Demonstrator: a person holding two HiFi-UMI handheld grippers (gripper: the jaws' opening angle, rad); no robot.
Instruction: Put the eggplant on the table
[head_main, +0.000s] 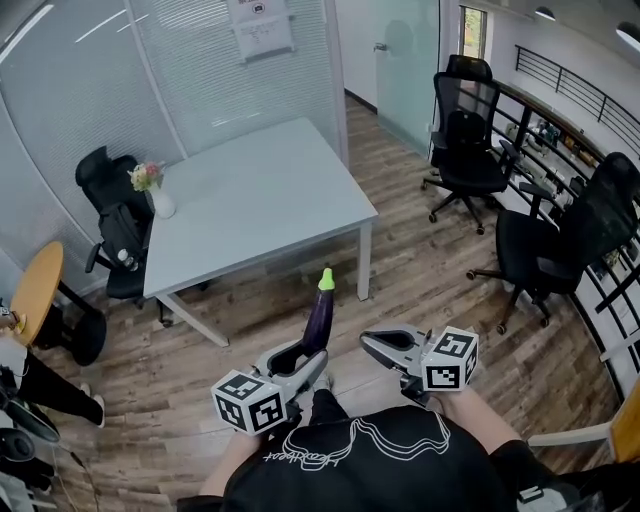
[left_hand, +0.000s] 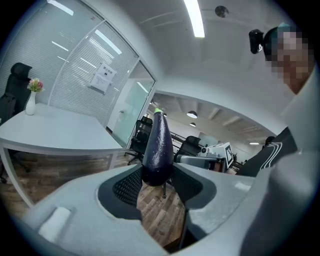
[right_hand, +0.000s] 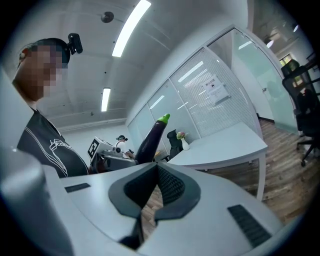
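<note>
A dark purple eggplant (head_main: 318, 322) with a green stem stands upright in my left gripper (head_main: 305, 352), low in the head view, over the wooden floor and short of the table. In the left gripper view both ribbed pads press on the eggplant's (left_hand: 158, 150) thick lower end, so that gripper (left_hand: 156, 172) is shut on it. The grey-white table (head_main: 260, 190) stands ahead with its near corner just beyond the eggplant. My right gripper (head_main: 372, 343) floats to the right of the eggplant, apart from it. Its jaws (right_hand: 156, 167) meet at the tips with nothing between them.
A white vase with flowers (head_main: 160, 200) sits on the table's left edge. A black chair (head_main: 115, 215) stands left of the table and a round wooden table (head_main: 35, 290) further left. Office chairs (head_main: 470, 140) (head_main: 560, 240) stand to the right by a railing. Glass walls close the back.
</note>
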